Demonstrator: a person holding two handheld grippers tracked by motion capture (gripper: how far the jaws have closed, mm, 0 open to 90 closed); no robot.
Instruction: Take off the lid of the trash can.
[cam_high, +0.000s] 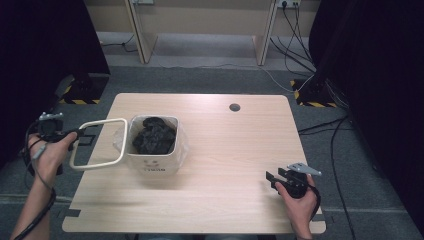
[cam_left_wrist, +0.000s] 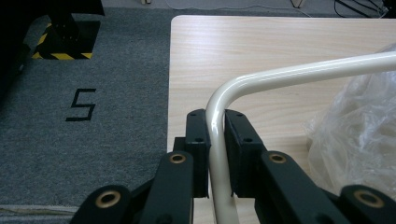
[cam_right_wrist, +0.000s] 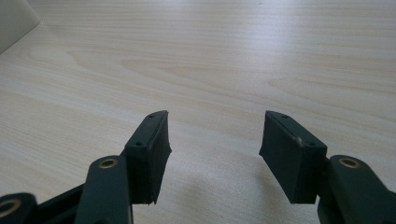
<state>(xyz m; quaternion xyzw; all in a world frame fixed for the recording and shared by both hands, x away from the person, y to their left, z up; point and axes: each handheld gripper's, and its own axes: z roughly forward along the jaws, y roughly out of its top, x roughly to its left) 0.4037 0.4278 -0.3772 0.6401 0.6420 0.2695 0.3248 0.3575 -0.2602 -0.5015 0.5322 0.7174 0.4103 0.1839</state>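
A white square bin (cam_high: 154, 162) lined with a clear plastic bag (cam_left_wrist: 355, 135) stands on the left half of the wooden table (cam_high: 225, 150). Something black and crumpled (cam_high: 154, 136) fills it. A cream metal loop handle (cam_high: 95, 145) sticks out from the bin toward the left. My left gripper (cam_high: 80, 132) is shut on the outer end of that handle (cam_left_wrist: 219, 135), its pads pressed on the tube at the bend. My right gripper (cam_high: 272, 176) rests low on the table near the front right corner, open with nothing between its fingers (cam_right_wrist: 149, 149).
A small dark grommet hole (cam_high: 234, 107) sits near the table's far edge. Grey carpet with a black "5" mark (cam_left_wrist: 81, 105) lies left of the table. Cables (cam_high: 300, 35) and black stands with yellow-black tape (cam_high: 80, 92) lie beyond it.
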